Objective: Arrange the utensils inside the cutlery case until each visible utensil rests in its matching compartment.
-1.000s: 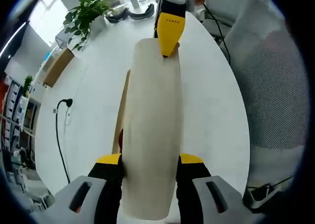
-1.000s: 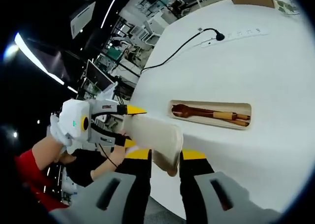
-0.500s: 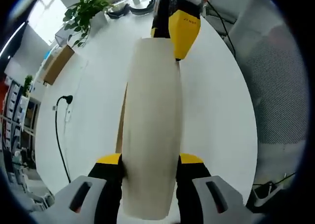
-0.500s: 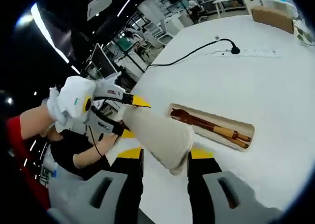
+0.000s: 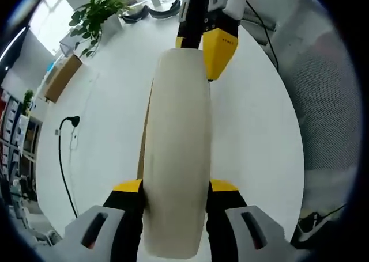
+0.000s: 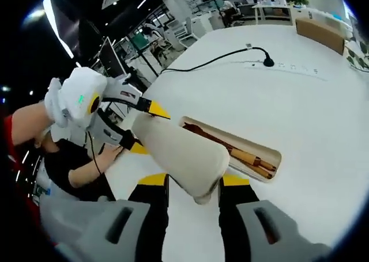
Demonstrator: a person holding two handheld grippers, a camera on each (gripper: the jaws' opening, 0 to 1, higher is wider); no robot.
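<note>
A long cream lid (image 5: 176, 158) of the cutlery case is held off the table at both ends. My left gripper (image 5: 176, 196) is shut on its near end, and my right gripper (image 5: 202, 46) grips the far end. In the right gripper view my right gripper (image 6: 193, 184) is shut on the lid (image 6: 179, 152), and the left gripper (image 6: 144, 126) holds its other end. The case's open tray (image 6: 275, 158) lies on the white table just behind the lid, with brown wooden utensils (image 6: 248, 158) lying lengthwise in it. A tan edge of the tray (image 5: 143, 141) peeks out from under the lid.
A power strip with a black cable (image 6: 288, 69) lies further out on the white table (image 6: 323, 112), beyond it a cardboard box (image 6: 320, 34). A potted plant (image 5: 95, 17) stands at the table's far edge. A mesh chair (image 5: 323, 101) is beside the table.
Both grippers have kept hold of the lid. It has come closer to the tray, and its edge now overlaps the tray's near side in the right gripper view.
</note>
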